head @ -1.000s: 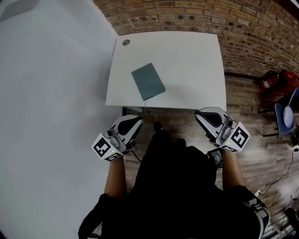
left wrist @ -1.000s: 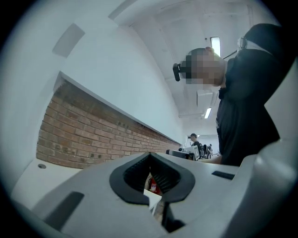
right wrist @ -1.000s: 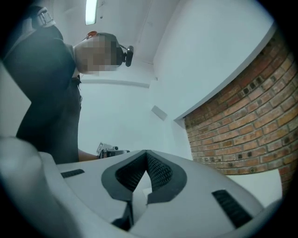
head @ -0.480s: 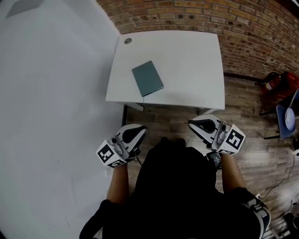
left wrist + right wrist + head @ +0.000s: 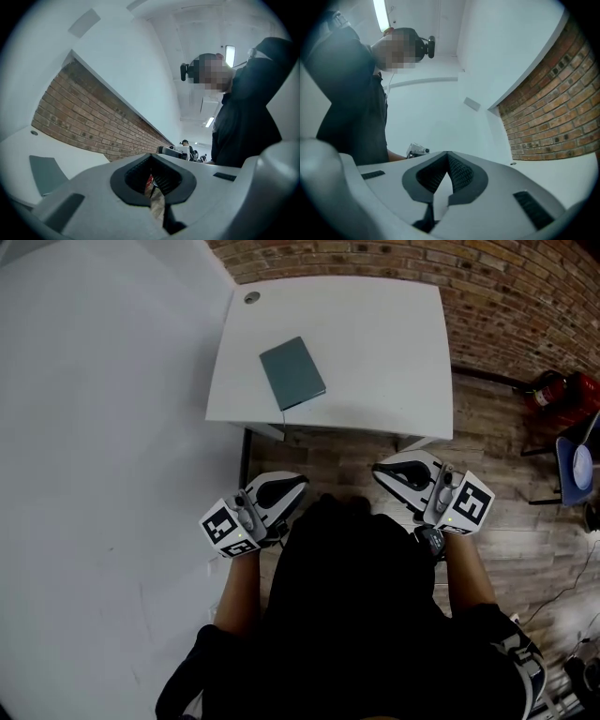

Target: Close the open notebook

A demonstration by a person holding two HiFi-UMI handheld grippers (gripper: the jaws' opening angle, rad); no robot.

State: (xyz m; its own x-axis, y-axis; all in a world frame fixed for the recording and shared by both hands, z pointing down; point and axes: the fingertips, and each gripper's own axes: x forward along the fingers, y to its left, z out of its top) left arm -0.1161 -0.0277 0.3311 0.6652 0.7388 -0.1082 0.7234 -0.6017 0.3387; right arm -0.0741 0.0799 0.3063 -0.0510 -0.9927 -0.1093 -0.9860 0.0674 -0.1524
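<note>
The notebook [image 5: 292, 373] lies closed on the table [image 5: 375, 352]; left gripper [image 5: 292, 486] and right gripper [image 5: 386, 474], fingers [image 5: 459, 174] pressed together, hold nothing.

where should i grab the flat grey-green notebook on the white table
Probably its near short edge, coming from the person's side: the closed grey-green notebook lies flat, and that edge sits close to the white table's front rim.
</note>
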